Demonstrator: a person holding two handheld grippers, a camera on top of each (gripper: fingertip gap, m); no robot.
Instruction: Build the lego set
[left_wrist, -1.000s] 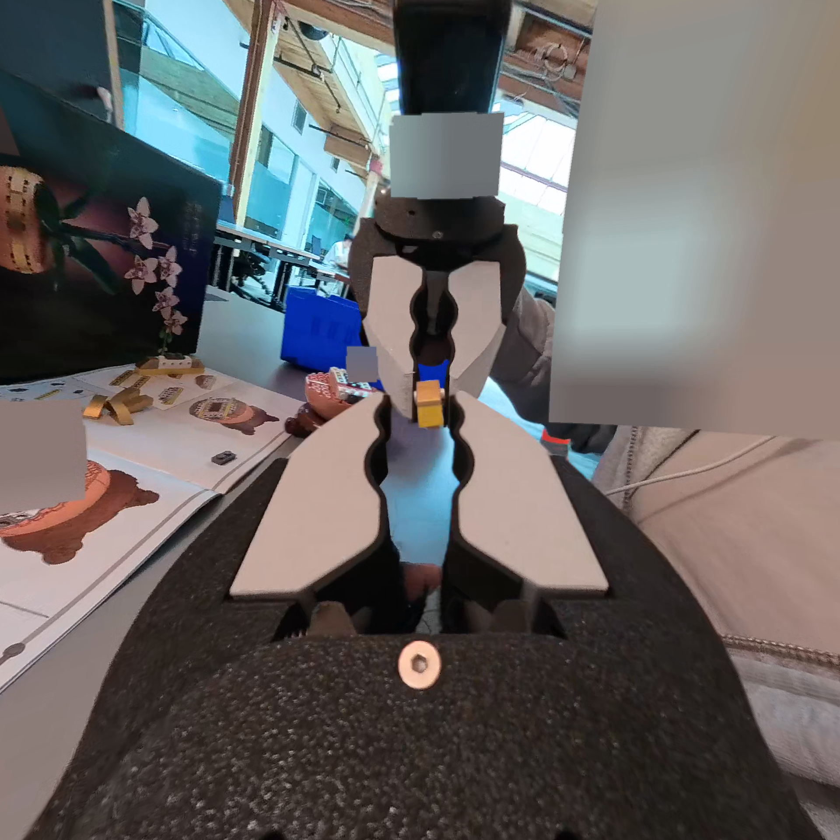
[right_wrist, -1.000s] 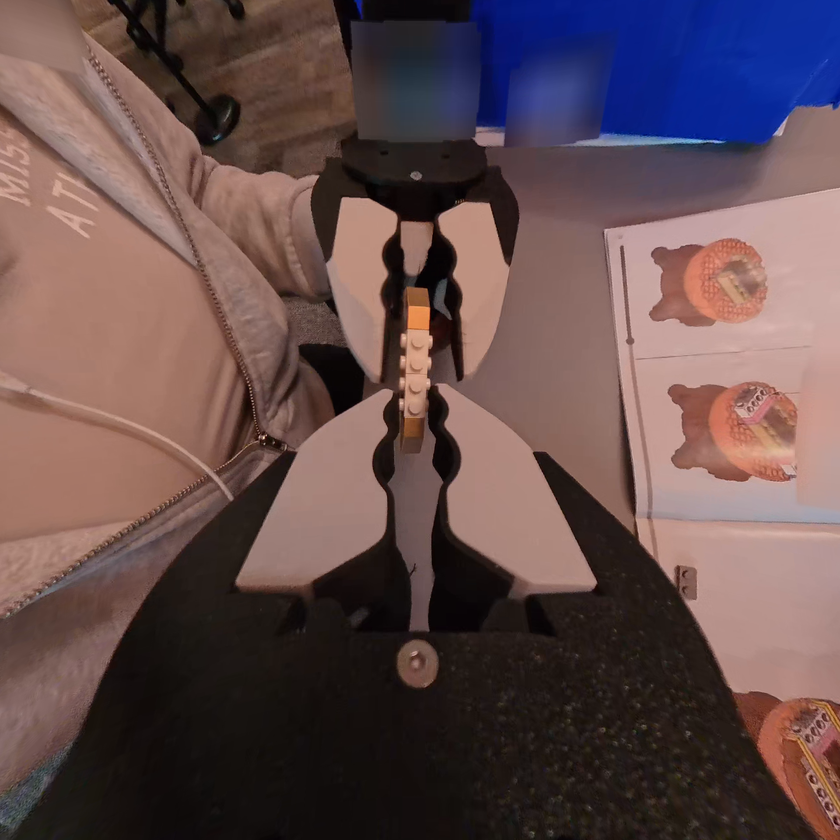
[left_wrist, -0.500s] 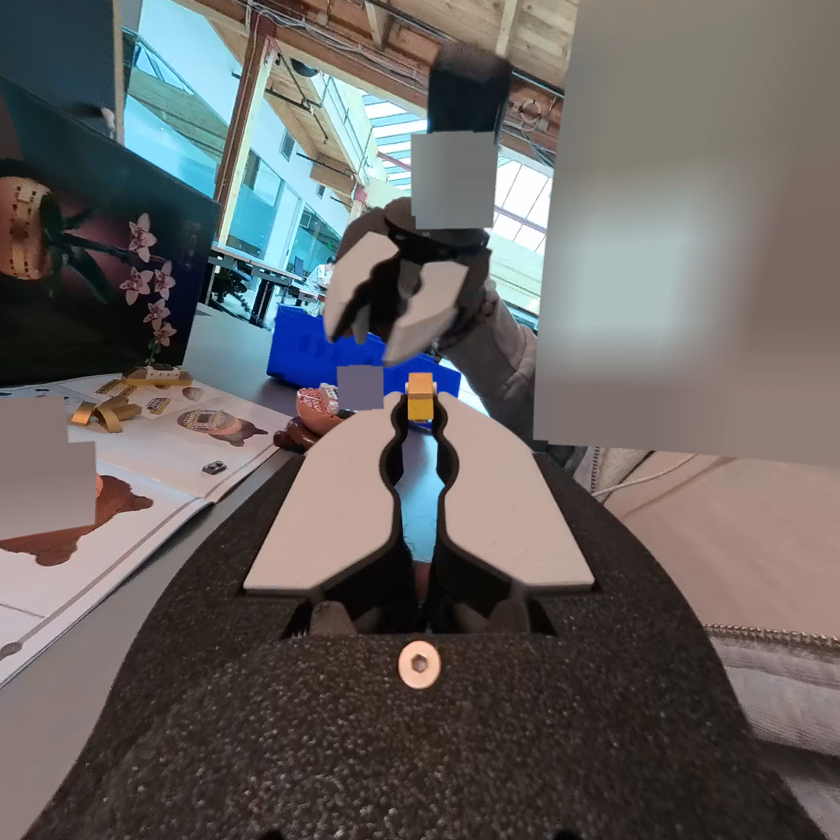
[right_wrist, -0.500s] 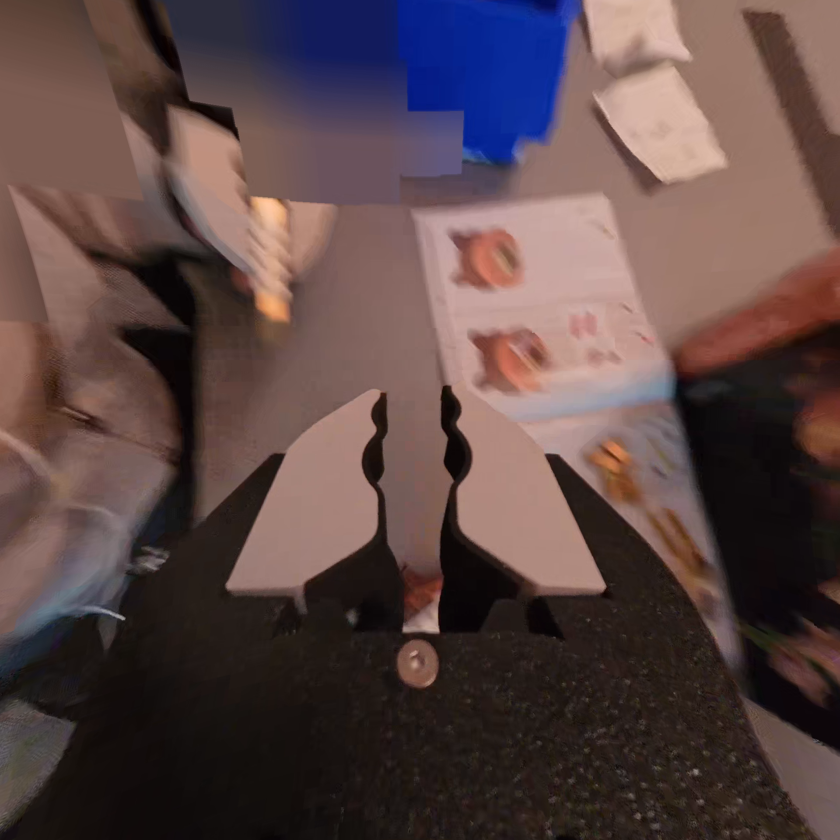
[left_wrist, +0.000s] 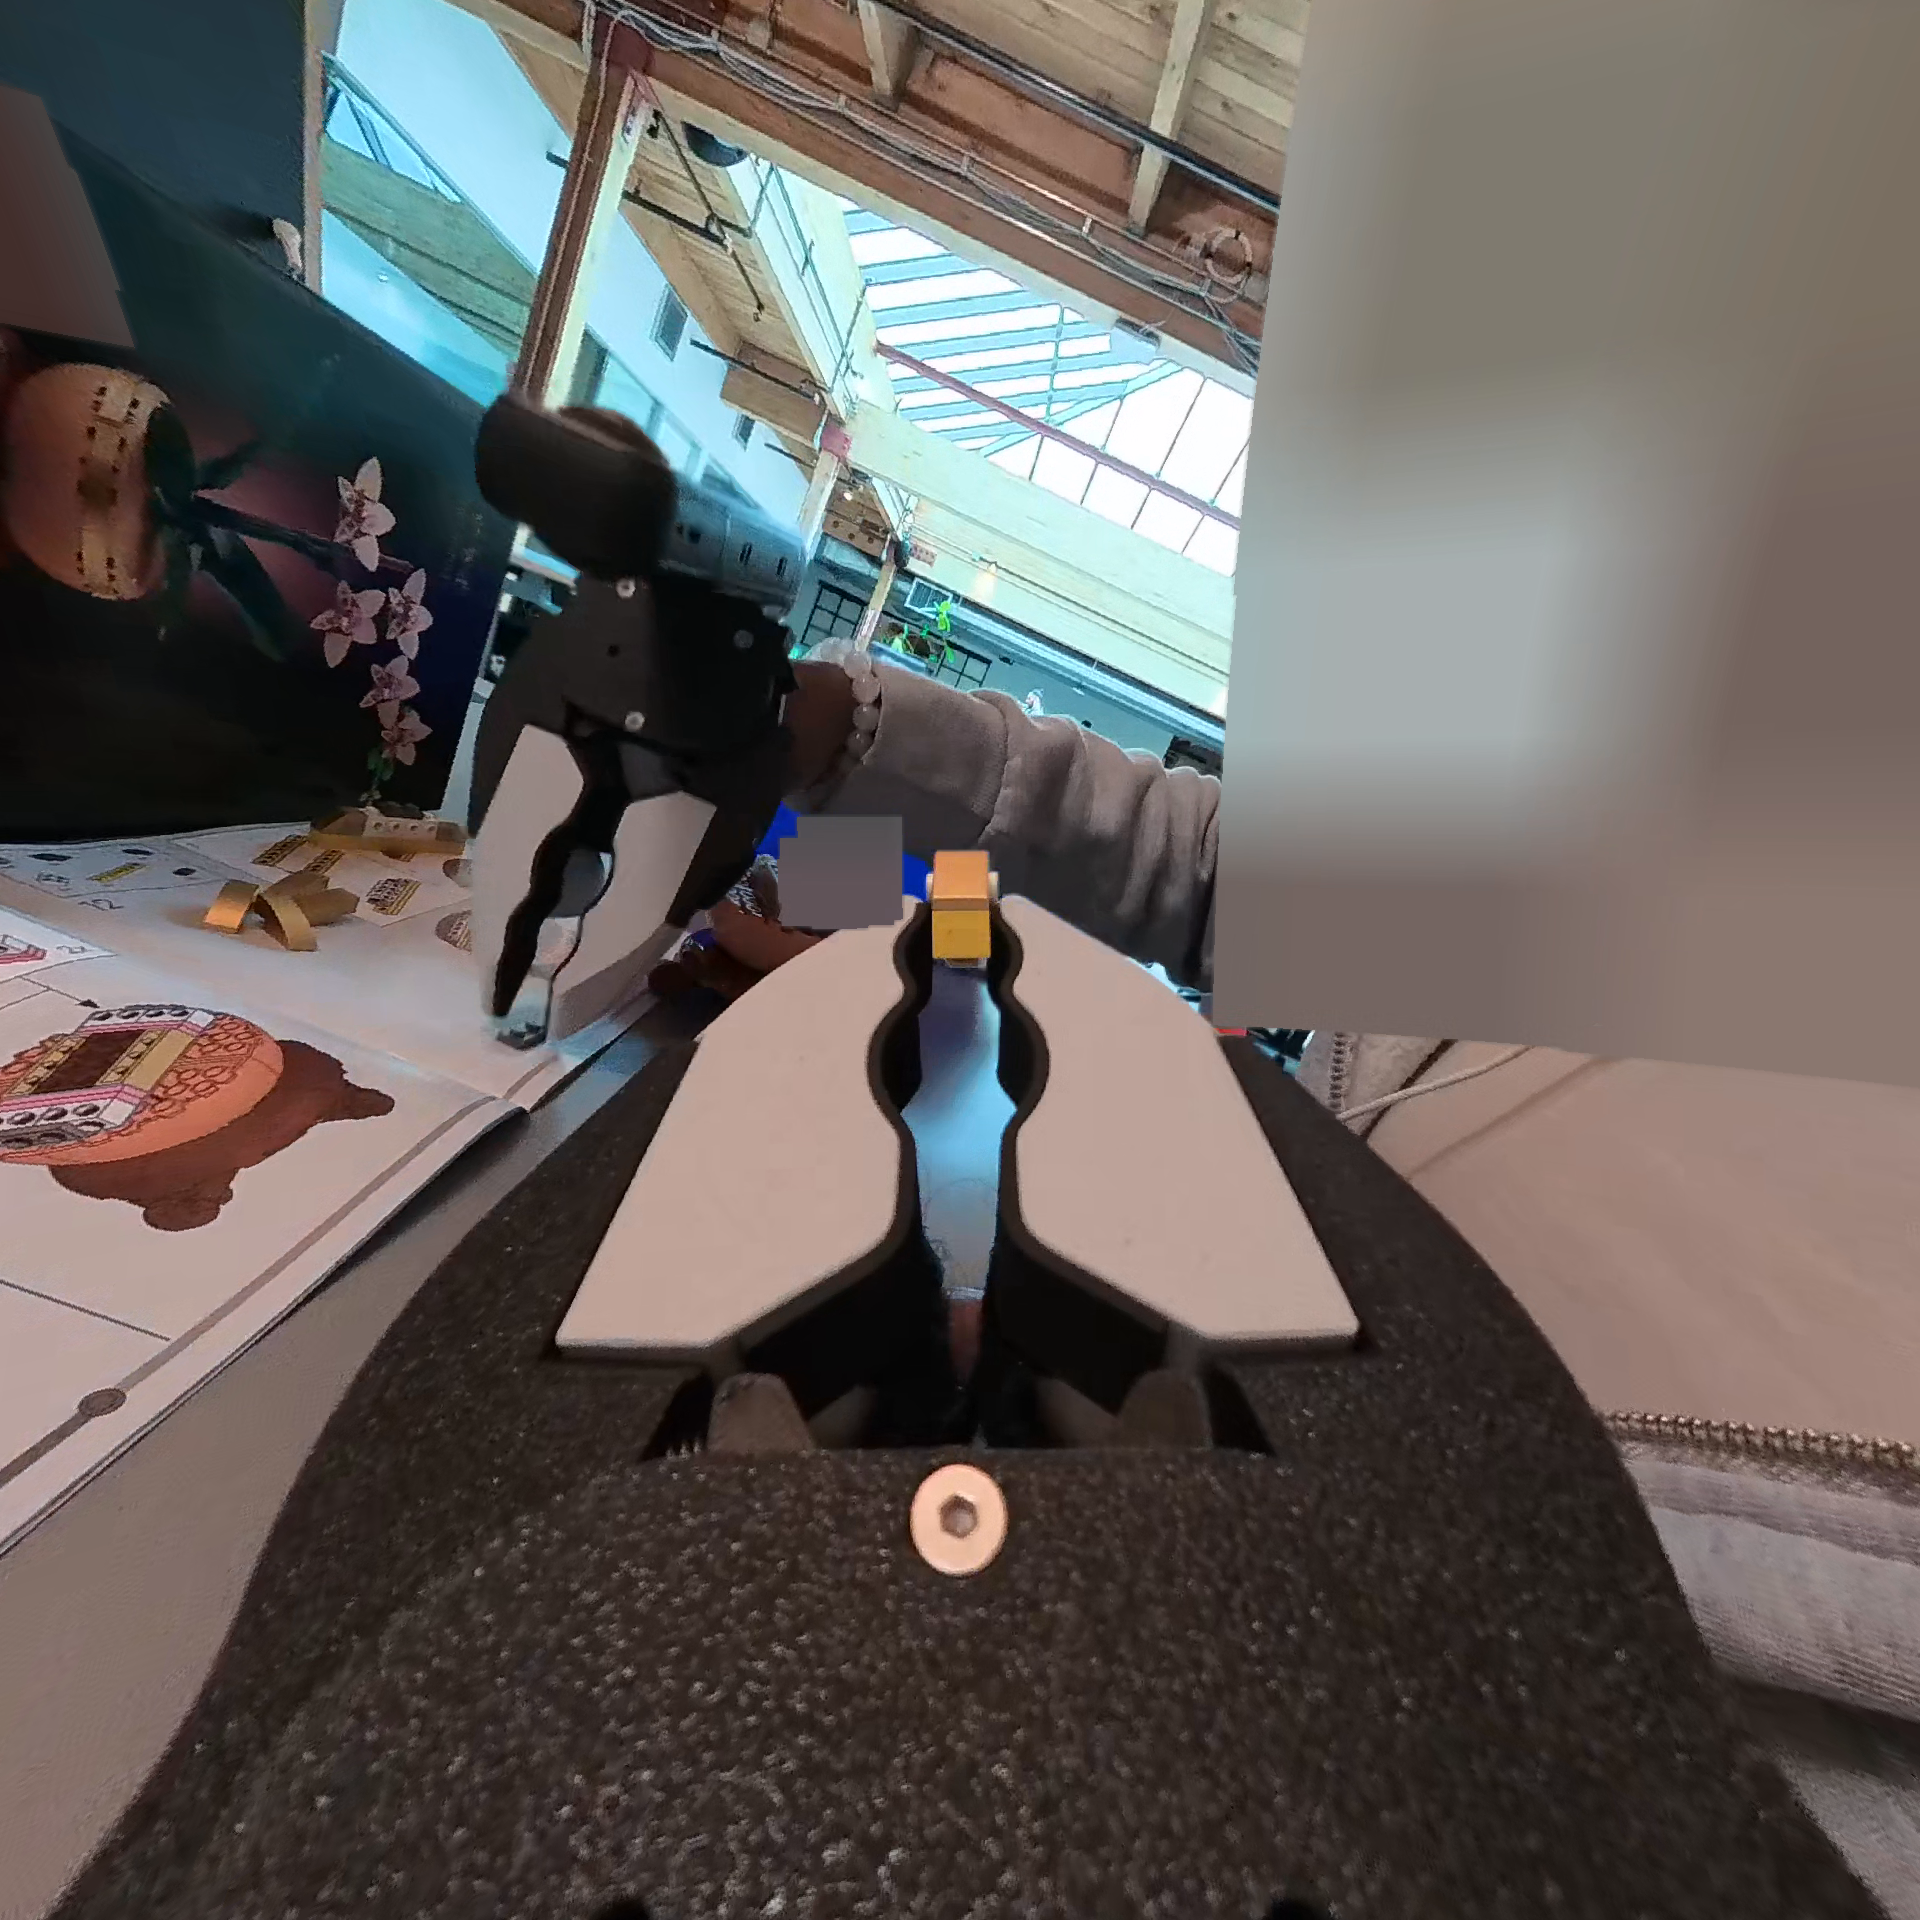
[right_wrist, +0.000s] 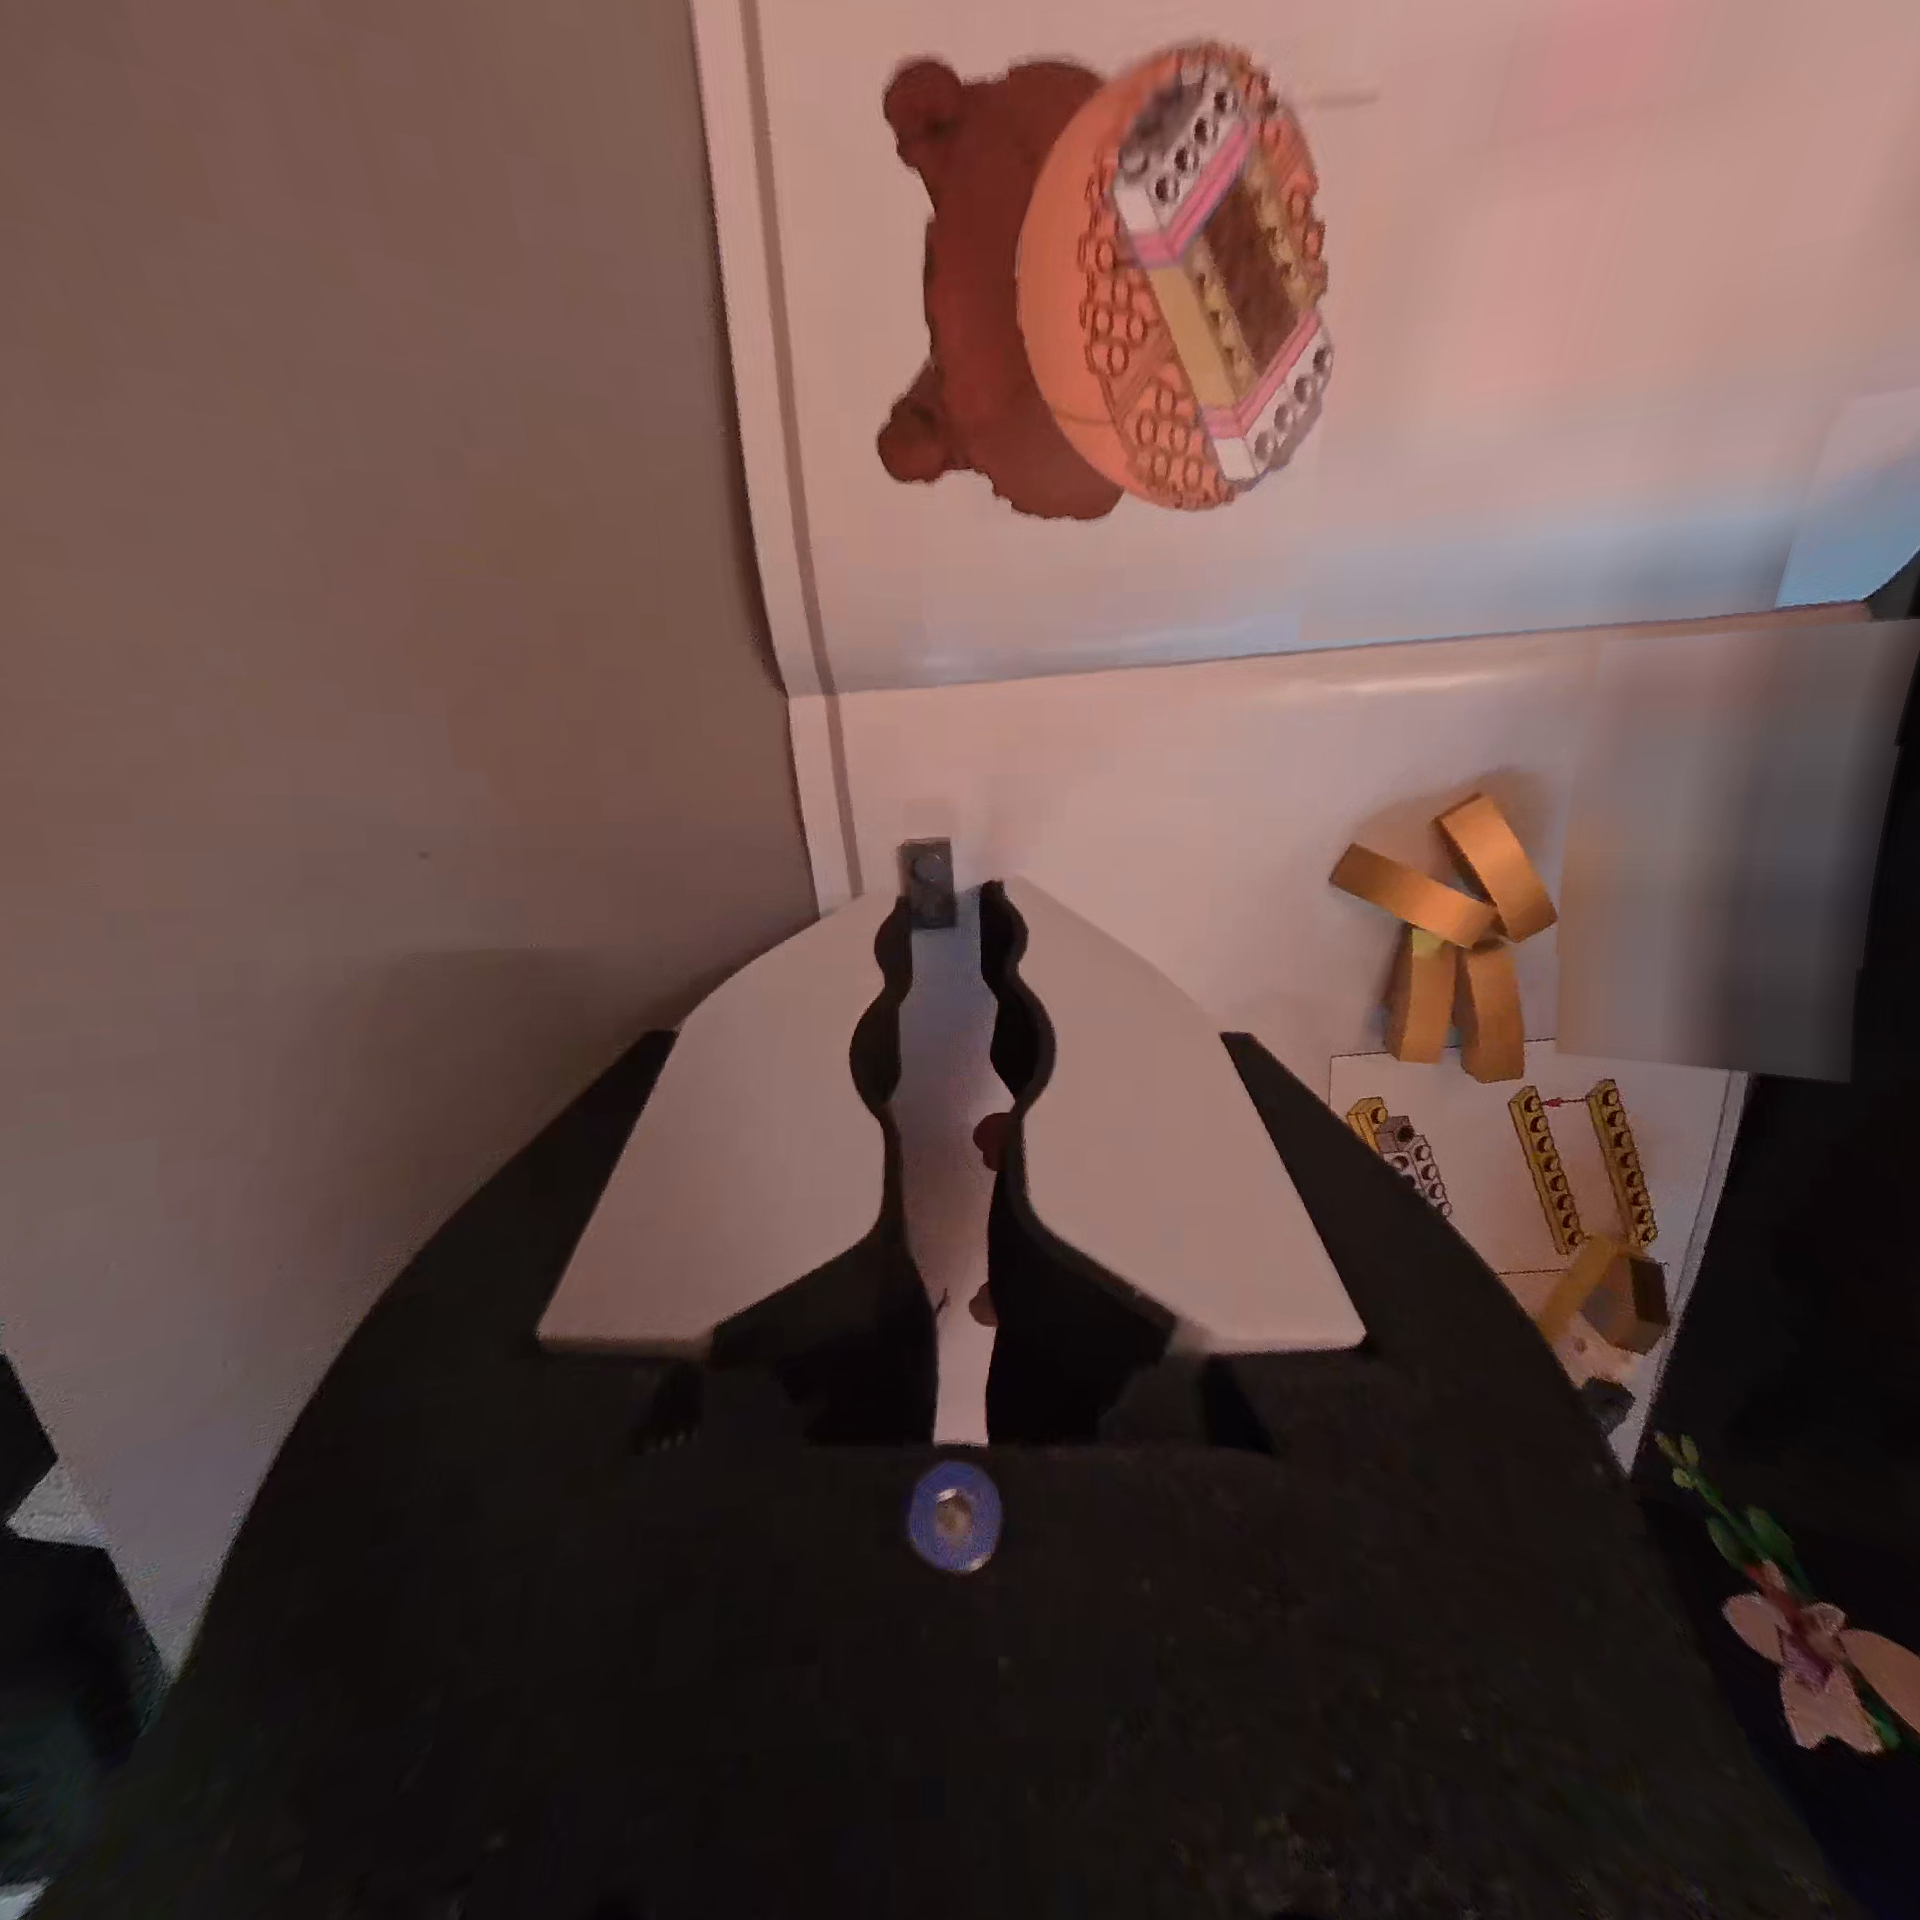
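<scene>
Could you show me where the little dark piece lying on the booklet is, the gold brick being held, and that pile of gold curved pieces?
small dark piece (right_wrist: 926, 882), right wrist view, its top face.
gold brick (left_wrist: 959, 902), left wrist view, its front face.
gold curved pieces (right_wrist: 1455, 935), right wrist view, where the pieces cross.

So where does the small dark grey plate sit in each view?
Left wrist view: the small dark grey plate lies on the instruction booklet, under the right gripper tips.
Right wrist view: centre, just past the open fingertips.
Shared landmark: the loose gold curved pieces on the booklet.
</scene>
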